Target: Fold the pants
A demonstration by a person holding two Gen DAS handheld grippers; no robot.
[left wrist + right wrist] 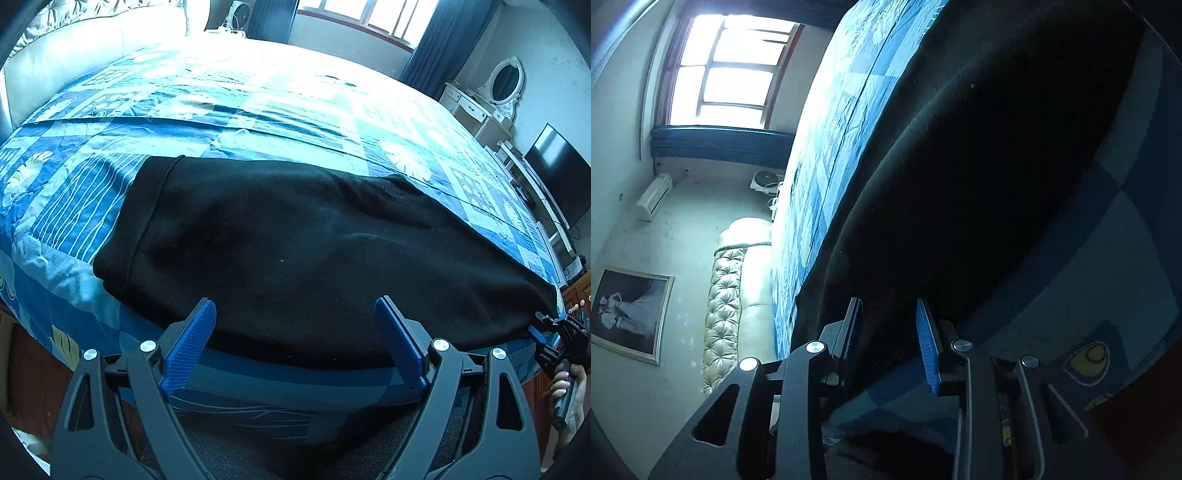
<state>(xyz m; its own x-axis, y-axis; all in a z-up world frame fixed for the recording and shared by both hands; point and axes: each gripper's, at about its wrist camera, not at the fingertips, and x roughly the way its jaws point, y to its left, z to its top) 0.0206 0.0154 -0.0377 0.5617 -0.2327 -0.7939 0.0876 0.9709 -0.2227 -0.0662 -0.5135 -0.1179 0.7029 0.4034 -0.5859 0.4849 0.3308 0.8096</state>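
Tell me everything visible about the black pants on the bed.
The black pants lie flat along the near edge of the bed, on its blue patterned cover. The fabric looks thick, matte and fleecy, with a stitched band at the left end and soft creases in the middle. The left gripper hovers open over the near edge, not touching. The right gripper has the right end's edge between its partly open pads; whether they press on it is unclear.
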